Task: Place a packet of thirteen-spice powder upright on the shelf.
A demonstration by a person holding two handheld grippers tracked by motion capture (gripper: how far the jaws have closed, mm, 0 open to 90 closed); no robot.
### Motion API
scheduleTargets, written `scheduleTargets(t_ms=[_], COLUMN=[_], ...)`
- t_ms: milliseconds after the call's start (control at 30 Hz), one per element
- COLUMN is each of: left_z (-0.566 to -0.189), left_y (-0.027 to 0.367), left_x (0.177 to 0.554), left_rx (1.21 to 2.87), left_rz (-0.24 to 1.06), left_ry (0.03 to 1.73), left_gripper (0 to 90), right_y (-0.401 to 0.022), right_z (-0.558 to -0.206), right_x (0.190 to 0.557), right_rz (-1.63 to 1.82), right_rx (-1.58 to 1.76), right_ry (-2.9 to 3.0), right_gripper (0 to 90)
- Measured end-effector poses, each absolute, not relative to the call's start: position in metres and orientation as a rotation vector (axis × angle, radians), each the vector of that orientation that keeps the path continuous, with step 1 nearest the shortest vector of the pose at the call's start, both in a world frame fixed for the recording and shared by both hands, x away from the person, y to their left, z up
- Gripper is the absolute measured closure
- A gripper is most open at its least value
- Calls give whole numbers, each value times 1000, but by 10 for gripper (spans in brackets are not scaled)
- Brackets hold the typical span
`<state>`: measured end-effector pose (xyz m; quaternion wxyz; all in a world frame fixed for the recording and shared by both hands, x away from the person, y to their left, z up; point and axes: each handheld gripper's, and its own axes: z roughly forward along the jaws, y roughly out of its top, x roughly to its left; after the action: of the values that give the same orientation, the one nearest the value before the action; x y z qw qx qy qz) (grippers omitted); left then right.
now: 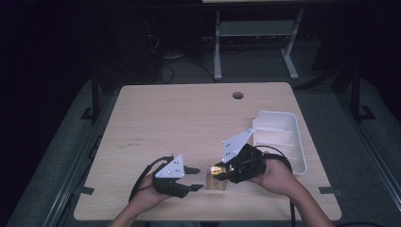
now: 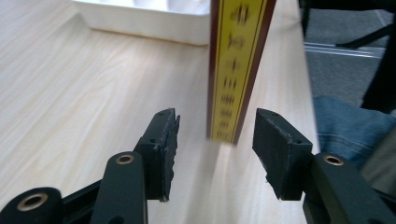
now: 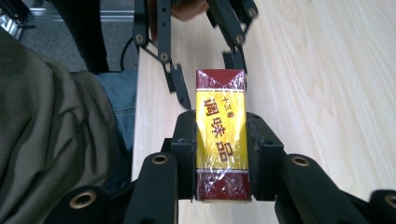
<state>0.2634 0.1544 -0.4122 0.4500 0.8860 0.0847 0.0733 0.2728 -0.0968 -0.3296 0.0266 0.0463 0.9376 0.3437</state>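
From where I stand, the person works at the near edge of the wooden table point(image 1: 189, 118), around six o'clock. The right gripper point(image 3: 220, 154) pinches a small yellow-and-maroon box point(image 3: 220, 135) between its two black jaws — the pads press flat on the long sides, and the clear wrapper shines. Red characters run down the yellow face. In the high view that box point(image 1: 216, 177) sits just off the tabletop's front edge area, slightly right of centre, with the right gripper point(image 1: 221, 173) on it from three o'clock.

The left gripper point(image 1: 197, 178) comes in from nine o'clock with its jaws spread wide, one on each side of the box's end but not touching it. In the left gripper view the narrow edge of the box point(image 2: 236, 70) stands upright between the open pads, apart from both.

A white tray point(image 1: 298, 142) lies toward the table's right edge, at about two o'clock from the box, well clear of both grippers.
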Motion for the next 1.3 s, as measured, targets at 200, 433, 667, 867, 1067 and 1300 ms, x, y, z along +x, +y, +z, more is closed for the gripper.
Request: scheduleTargets(t_ms=[200, 433, 667, 867, 1067, 1300], left_z=[-413, -413, -414, -414, -414, -414], left_y=[164, 175, 184, 190, 193, 196], left_x=[271, 278, 285, 289, 290, 291], left_rx=[2195, 2186, 2172, 2163, 2160, 2154], left_rz=[239, 267, 282, 293, 299, 305], left_ry=[279, 362, 423, 449, 456, 468], left_gripper=[445, 416, 394, 389, 390, 389], right_y=[-107, -118, -127, -135, -144, -156], right_z=[-325, -315, -297, -282, -275, -268], right_x=[284, 298, 311, 323, 333, 346], right_rz=[1038, 986, 959, 937, 920, 868], right_rx=[180, 204, 203, 234, 263, 316], right_ry=[2891, 2878, 2856, 2832, 2808, 2782], right_gripper=[682, 682, 681, 681, 681, 681])
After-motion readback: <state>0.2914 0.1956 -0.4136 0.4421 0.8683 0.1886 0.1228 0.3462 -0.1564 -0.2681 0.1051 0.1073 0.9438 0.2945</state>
